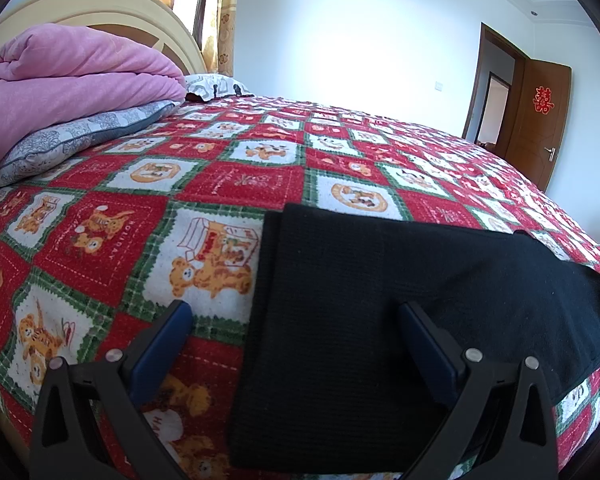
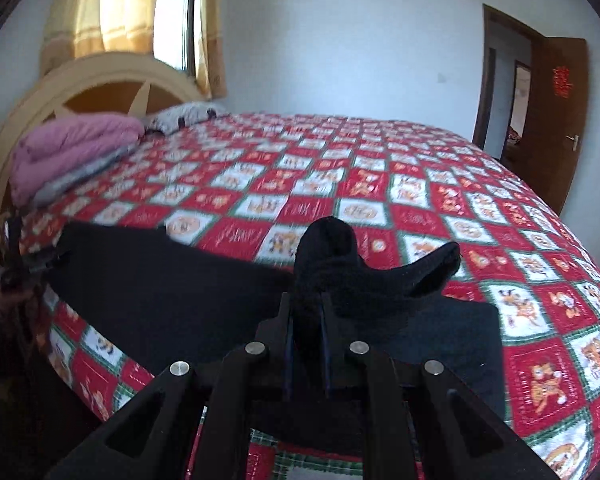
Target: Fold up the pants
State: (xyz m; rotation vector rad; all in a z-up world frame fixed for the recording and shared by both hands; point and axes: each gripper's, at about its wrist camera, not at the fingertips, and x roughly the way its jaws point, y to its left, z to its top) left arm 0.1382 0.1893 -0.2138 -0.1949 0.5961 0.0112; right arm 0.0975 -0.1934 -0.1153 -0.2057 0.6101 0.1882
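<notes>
Black pants point(image 1: 380, 300) lie flat near the front edge of a bed with a red, white and green bear-print cover point(image 1: 220, 184). My left gripper point(image 1: 296, 312) is open, low over the left end of the pants, one blue finger point(image 1: 168, 336) over the cover and the other on the black cloth. In the right wrist view the pants point(image 2: 160, 288) stretch to the left. My right gripper point(image 2: 306, 312) is shut on a bunched end of the pants point(image 2: 340, 264) and holds it lifted above the flat part. The left gripper point(image 2: 24, 260) shows at the far left.
A folded pink quilt point(image 1: 68, 84) on a grey patterned pillow point(image 1: 80, 136) lies at the head of the bed by the cream headboard point(image 2: 100, 80). A second pillow point(image 1: 216, 86) is behind. An open brown door point(image 1: 540, 116) stands at the right wall.
</notes>
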